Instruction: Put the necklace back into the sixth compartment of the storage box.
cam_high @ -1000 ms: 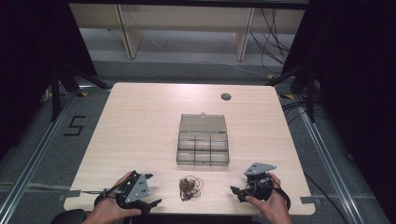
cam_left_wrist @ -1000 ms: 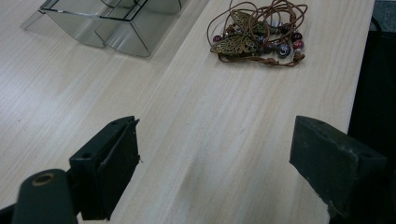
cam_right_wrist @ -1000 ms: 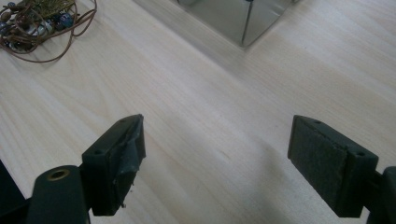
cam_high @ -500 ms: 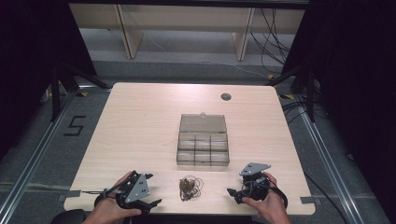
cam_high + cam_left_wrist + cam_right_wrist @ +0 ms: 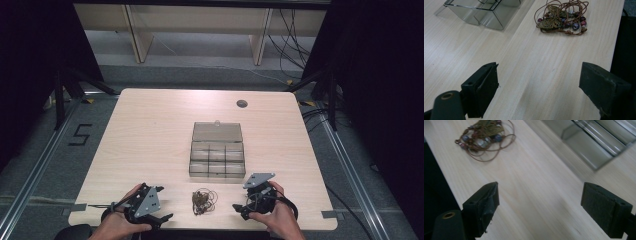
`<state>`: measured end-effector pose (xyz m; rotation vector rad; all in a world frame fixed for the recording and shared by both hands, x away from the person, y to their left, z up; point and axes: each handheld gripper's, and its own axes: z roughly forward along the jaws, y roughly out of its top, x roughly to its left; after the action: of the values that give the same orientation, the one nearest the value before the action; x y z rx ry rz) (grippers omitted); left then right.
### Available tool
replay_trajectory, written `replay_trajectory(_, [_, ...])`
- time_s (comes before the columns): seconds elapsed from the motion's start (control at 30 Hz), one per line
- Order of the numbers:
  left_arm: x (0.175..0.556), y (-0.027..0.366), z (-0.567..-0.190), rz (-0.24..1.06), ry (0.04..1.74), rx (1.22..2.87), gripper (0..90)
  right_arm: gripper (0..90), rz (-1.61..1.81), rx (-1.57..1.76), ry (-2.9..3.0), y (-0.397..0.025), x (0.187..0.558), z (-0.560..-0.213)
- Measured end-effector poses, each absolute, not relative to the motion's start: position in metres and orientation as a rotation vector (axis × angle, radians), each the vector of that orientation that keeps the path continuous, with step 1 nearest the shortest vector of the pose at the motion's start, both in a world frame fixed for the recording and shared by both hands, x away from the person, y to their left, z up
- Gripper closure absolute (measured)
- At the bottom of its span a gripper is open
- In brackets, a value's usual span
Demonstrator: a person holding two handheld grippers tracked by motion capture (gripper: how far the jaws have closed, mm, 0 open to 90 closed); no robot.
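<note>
A tangle of brown cord with dark beads and a brass butterfly charm, a necklace (image 5: 203,201), lies near the table's front edge; it shows as the necklace (image 5: 561,17) at top and the necklace (image 5: 483,135) at upper left in the gripper views. A clear compartment box (image 5: 217,156) with its lid laid back stands behind it. My left gripper (image 5: 161,204) sits left of the necklace, jaws wide apart and empty (image 5: 544,85). My right gripper (image 5: 238,209) rests to the right of it, also open and empty (image 5: 544,207).
The light wooden table (image 5: 150,130) has a round cable grommet (image 5: 242,103) at the back right. The box's corner (image 5: 481,12) and an open compartment (image 5: 594,147) lie ahead of each gripper. Dark floor drops off past the table's front edge.
The right gripper has shifted a little left and toward the necklace. The left gripper stays put.
</note>
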<state>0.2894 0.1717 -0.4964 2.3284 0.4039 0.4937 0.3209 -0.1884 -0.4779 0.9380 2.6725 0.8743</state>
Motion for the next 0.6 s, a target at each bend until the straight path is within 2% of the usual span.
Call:
replay_trajectory(0.27, [0.289,0.172,-0.497,0.493,0.404,2.314,15.0,16.0,0.861,0.738,2.784,-0.151,0.322,-0.475])
replay_trajectory(0.6, [0.289,0.171,-0.497,0.483,0.409,2.305,15.0,16.1,0.809,0.672,2.824,-0.122,0.327,-0.474])
